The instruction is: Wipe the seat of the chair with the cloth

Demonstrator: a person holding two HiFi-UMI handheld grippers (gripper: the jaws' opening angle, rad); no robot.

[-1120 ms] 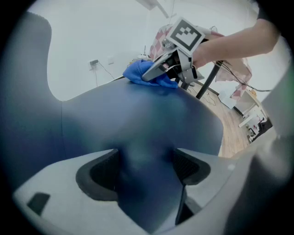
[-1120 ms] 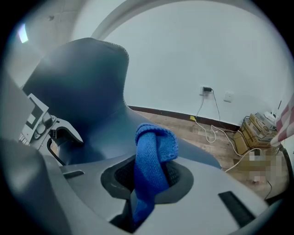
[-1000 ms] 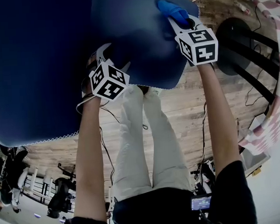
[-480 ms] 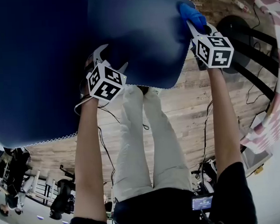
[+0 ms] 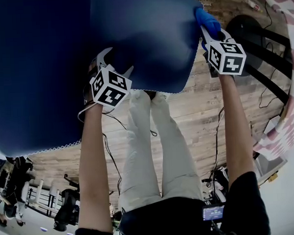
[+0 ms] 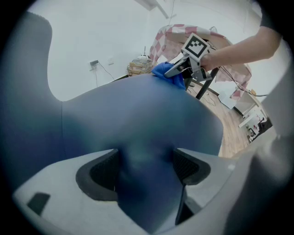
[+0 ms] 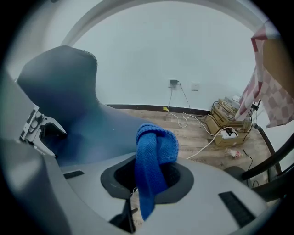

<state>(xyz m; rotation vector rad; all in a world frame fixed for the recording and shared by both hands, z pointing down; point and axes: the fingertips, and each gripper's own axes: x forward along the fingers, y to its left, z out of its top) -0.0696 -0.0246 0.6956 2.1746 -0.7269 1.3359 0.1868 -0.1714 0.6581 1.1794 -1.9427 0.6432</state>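
The dark blue chair seat (image 5: 142, 36) fills the top of the head view, with its backrest (image 5: 31, 71) at the left. My left gripper (image 5: 113, 61) is shut on the seat's near edge; in the left gripper view the padded edge (image 6: 146, 183) fills the gap between the jaws. My right gripper (image 5: 207, 29) is shut on a bright blue cloth (image 5: 205, 17) at the seat's right edge. In the right gripper view the cloth (image 7: 154, 156) stands bunched up out of the jaws, with the seat (image 7: 96, 133) to its left. The left gripper view shows the cloth (image 6: 164, 73) resting on the seat's far rim.
The person's legs (image 5: 153, 148) stand under the seat on a wooden floor. A black stand (image 5: 254, 50) and a pink checked cloth (image 5: 290, 122) are at the right. Cables and boxes (image 7: 227, 121) lie by the white wall.
My right gripper has slid the cloth rightward across the seat to its right edge. The left gripper has stayed shut on the near edge.
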